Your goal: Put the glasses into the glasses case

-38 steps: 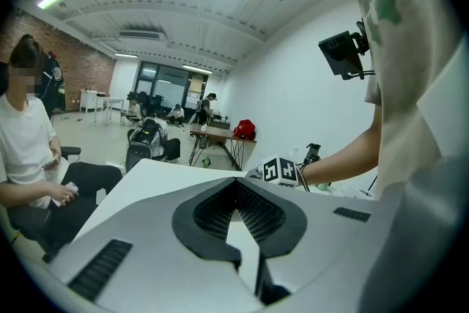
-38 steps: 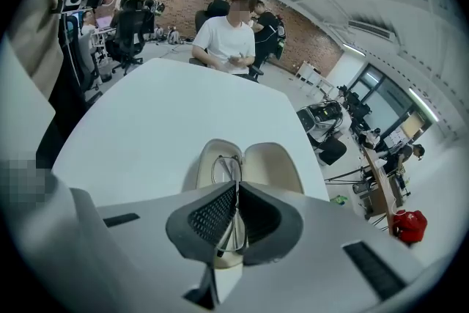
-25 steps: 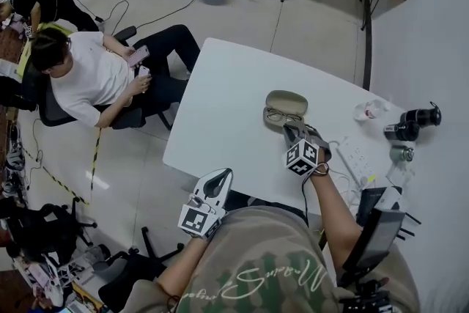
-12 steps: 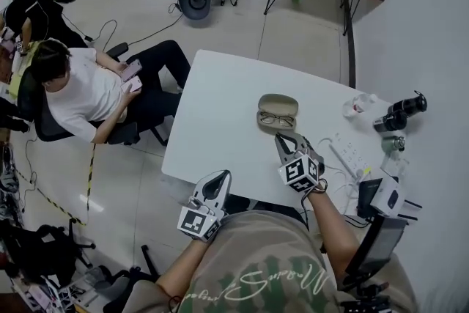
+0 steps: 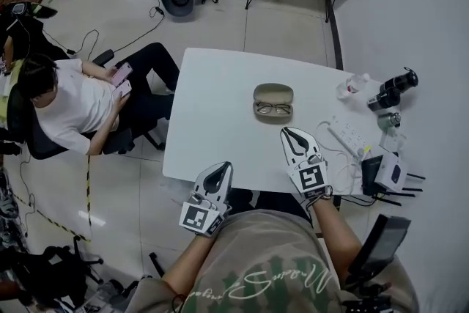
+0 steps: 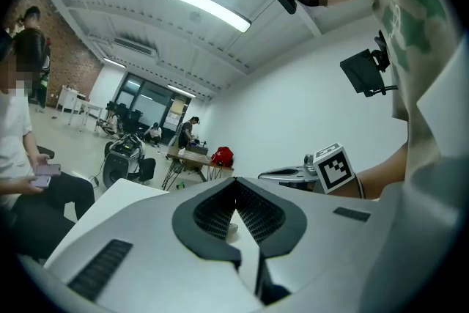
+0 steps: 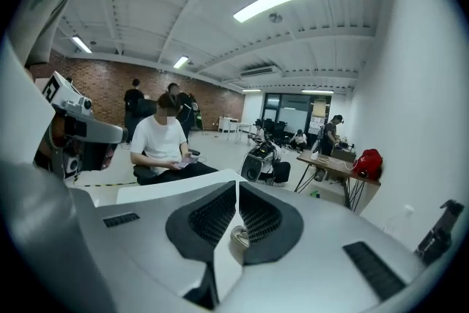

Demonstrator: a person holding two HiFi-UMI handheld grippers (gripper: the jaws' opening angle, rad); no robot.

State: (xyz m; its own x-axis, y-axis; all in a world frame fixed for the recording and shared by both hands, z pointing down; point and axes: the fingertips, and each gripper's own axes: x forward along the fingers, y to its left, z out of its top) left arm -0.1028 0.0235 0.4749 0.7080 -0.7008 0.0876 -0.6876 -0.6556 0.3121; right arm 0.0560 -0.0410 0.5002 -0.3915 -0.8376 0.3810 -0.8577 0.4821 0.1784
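- The right gripper (image 5: 290,134) has pulled back from the glasses case (image 5: 273,92). A second ago its tips were at the case's near edge; now it hovers over the near part of the white table (image 5: 212,121), apart from the case.
- The head view has shifted as well, so the case now appears nearer the table's middle.
- The glasses (image 5: 273,109) lie in the near half of the open case, with the lid folded back on the far side.
- The left gripper (image 5: 223,169) stays at the table's near edge, much as before.
- The right gripper view shows its jaws closed tip to tip and holding nothing. The case shows small through the gap below the tips.
- The left gripper view shows the same: jaws together and empty, with the other gripper's marker cube off to the right.
- Only the head view shows the glasses inside the case.
- On the table's right side are a power strip (image 5: 350,143), a small bottle (image 5: 350,86), a black camera lens (image 5: 392,90) and a white box (image 5: 387,172), all well apart from the case.
- A seated person (image 5: 62,106) with a phone is left of the table.
- Nothing lies between either gripper and the case.
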